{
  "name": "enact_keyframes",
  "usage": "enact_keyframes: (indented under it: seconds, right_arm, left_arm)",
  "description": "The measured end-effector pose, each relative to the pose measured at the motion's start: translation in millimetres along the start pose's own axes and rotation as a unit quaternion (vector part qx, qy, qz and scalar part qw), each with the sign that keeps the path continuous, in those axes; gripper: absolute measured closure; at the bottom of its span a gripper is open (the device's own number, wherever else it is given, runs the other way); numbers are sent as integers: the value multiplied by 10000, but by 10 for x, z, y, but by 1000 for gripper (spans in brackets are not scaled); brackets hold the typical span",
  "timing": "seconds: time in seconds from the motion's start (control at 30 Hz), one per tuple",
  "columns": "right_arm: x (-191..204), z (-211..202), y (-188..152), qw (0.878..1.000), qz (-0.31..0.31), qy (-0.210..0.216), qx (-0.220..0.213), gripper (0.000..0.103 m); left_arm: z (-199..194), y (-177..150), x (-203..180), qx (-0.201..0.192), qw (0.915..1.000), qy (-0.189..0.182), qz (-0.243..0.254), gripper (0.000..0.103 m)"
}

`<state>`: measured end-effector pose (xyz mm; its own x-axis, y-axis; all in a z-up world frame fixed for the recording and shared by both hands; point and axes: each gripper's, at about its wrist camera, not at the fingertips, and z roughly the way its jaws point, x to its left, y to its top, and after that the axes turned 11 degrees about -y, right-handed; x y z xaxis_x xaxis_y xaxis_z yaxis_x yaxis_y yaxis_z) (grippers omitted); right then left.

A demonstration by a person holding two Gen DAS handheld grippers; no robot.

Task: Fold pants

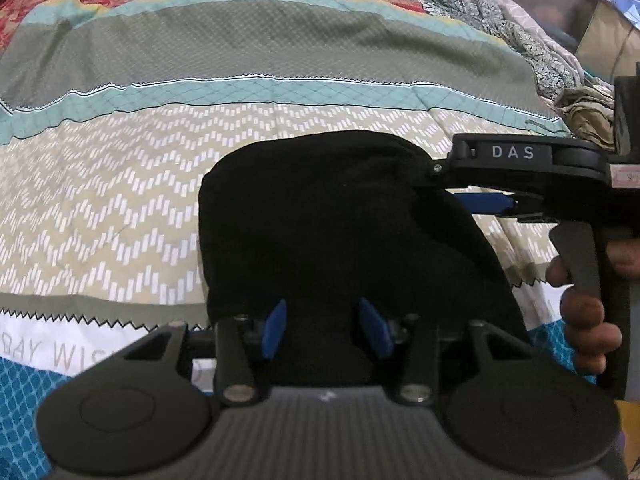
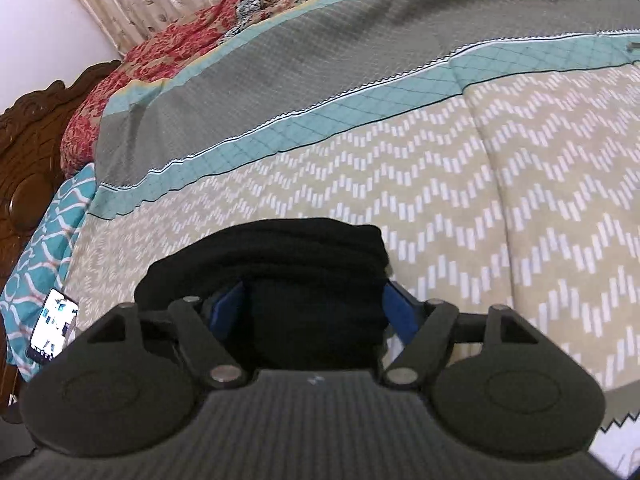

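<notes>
Black pants [image 1: 320, 232] lie between both grippers' parted jaws.

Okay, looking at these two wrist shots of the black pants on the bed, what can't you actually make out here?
- Pants, left wrist view: near edge hidden behind the left gripper; folds lost in flat black.
- Pants, right wrist view: near part hidden by the right gripper.
- Pad contact: blue pads against black cloth, cannot tell in either view.
- Phone, right wrist view: screen too small and glaring to read.
- Bedspread lettering, left wrist view: cut off by the gripper.
</notes>
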<state>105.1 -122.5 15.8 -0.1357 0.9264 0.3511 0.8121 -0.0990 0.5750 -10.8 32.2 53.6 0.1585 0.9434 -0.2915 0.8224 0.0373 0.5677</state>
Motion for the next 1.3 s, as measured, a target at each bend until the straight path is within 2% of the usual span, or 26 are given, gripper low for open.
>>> enact_keyframes:
  seconds: [0.07, 0.13, 0.27, 0.37, 0.47, 0.6, 0.73, 0.97, 1.07, 1.17, 1.3]
  right_arm:
    - [27, -114, -12, 9998, -80, -94, -157, 29]
    - [93, -293, -82, 9989, -220, -151, -396, 36]
    - [168, -723, -334, 9952, -503, -122, -835, 36]
    - [184, -971, -511, 9942, -500, -21, -949, 36]
    - [165, -1110, -688, 9948, -404, 27, -934, 36]
    - [182, -1095, -811, 9971, -303, 73, -701, 36]
    - [213, -1099, -876, 9980, -277, 141, -546, 36]
    - [280, -1086, -960, 9987, -322, 153, -366, 36]
    - [322, -972, -1008, 9988, -468, -38, -127, 36]
    - [290, -866, -1058, 9992, -334, -72, 200, 37]
    - [317, -1032, -1038, 9993, -352, 60, -143, 36]
  left_arm:
    - [-71, 18, 16, 45, 9999, 2, -127, 58]
    - [-145, 32, 20, 84, 9996, 83, -244, 54]
    - [-346, -30, -36, 69, 9988, 432, -224, 48]
    - [-464, -94, -112, 13, 9970, 757, -125, 43]
    - [-563, -146, -180, -61, 9954, 949, -78, 39]
    - [-667, -173, -206, -133, 9944, 1045, -111, 37]
    - [-711, -233, -206, -212, 9930, 1144, -196, 27]
    - [-767, -298, -207, -305, 9912, 1271, -220, 25]
    - [-771, -310, -209, -315, 9908, 1298, -230, 25]
    - [-781, -321, -218, -325, 9902, 1348, -185, 24]
    - [-810, -329, -222, -386, 9887, 1440, -148, 22]
